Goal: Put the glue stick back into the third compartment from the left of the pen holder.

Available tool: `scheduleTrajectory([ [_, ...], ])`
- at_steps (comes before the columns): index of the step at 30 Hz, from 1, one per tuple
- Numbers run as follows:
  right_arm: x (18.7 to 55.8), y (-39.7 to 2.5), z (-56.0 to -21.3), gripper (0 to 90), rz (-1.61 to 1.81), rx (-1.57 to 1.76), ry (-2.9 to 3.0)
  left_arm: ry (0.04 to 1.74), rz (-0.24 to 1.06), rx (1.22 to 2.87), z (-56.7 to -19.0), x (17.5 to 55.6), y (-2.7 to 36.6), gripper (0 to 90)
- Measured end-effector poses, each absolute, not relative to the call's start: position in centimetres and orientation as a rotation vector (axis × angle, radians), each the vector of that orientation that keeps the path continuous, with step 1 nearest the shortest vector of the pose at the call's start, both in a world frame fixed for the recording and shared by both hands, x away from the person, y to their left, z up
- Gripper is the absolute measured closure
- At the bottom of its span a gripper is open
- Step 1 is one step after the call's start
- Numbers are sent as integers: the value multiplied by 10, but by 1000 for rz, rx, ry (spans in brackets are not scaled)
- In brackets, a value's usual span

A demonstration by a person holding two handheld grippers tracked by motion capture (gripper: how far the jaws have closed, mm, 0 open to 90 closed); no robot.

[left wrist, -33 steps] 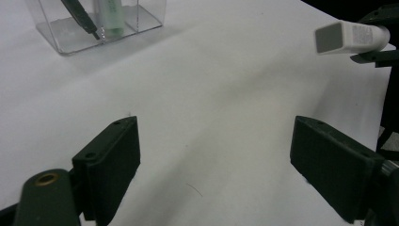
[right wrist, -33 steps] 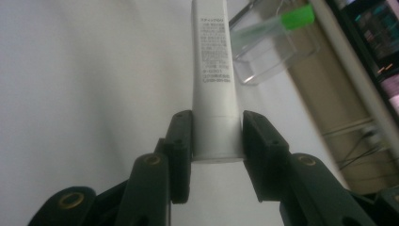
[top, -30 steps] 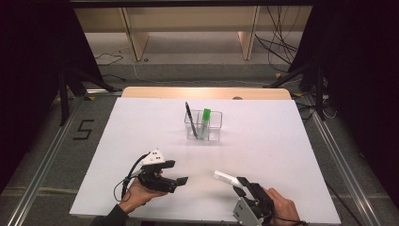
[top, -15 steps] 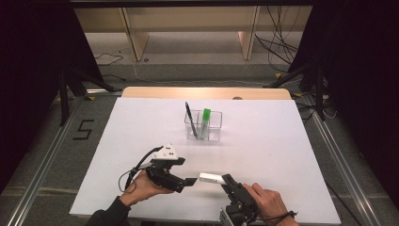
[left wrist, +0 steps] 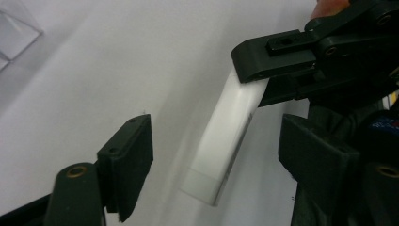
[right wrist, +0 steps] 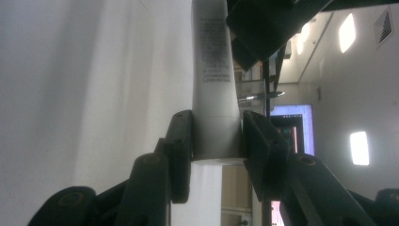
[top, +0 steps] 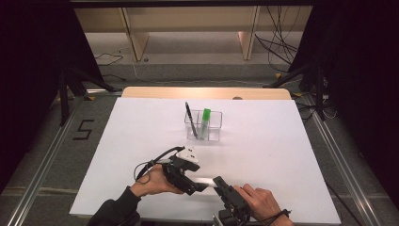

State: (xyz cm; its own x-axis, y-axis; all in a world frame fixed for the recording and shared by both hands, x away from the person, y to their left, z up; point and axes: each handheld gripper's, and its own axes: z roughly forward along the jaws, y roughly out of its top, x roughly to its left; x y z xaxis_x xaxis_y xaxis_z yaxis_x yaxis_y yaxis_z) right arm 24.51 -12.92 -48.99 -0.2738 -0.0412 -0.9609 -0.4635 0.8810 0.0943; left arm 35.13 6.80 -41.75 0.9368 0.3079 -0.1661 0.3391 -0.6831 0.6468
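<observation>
Tube (left wrist: 221, 146) end hidden inside right tongs (top: 221, 184); left tongs (left wrist: 211, 155) agape

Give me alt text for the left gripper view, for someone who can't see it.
A white tube hangs over a white table, one end clamped in the right gripper, the other end between the open jaws of the left gripper. A clear container's edge shows at upper left.
</observation>
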Motion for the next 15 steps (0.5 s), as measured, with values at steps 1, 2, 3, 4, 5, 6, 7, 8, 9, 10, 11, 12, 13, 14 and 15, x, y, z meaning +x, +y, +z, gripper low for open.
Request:
scheduleTrajectory([
  [1,245,-129,-490,656,424,-381,1815,451,-69,2379,-418,352,67,296],
  [2,245,-128,-491,656,429,-390,1812,442,-75,2391,-418,352,65,310],
  [3,245,-128,-491,656,424,-395,1815,430,-84,2400,-418,353,64,322],
  [4,244,-128,-491,656,420,-398,1818,426,-92,2403,-419,353,63,337],
  [5,244,-127,-492,656,418,-395,1824,420,-97,2404,-419,353,61,351],
  [6,244,-127,-492,655,422,-408,1817,414,-107,2411,-419,354,60,365],
  [7,243,-127,-492,655,431,-406,1818,401,-117,2419,-419,354,59,379],
  [8,243,-126,-492,656,433,-405,1818,395,-139,2422,-419,354,58,390],
  [9,242,-126,-492,655,430,-414,1816,382,-154,2431,-419,355,57,405],
  [10,242,-126,-492,655,432,-412,1820,375,-156,2436,-419,355,56,420],
  [11,242,-126,-492,656,431,-420,1819,373,-160,2439,-419,355,56,437],
  [12,241,-126,-492,655,432,-417,1821,370,-170,2442,-419,356,55,451],
  [13,241,-126,-492,655,432,-423,1818,361,-177,2450,-419,356,55,465],
  [14,241,-126,-492,655,432,-426,1817,361,-185,2456,-420,357,54,479],
  [15,241,-126,-493,655,434,-421,1822,352,-187,2466,-421,357,54,487],
])
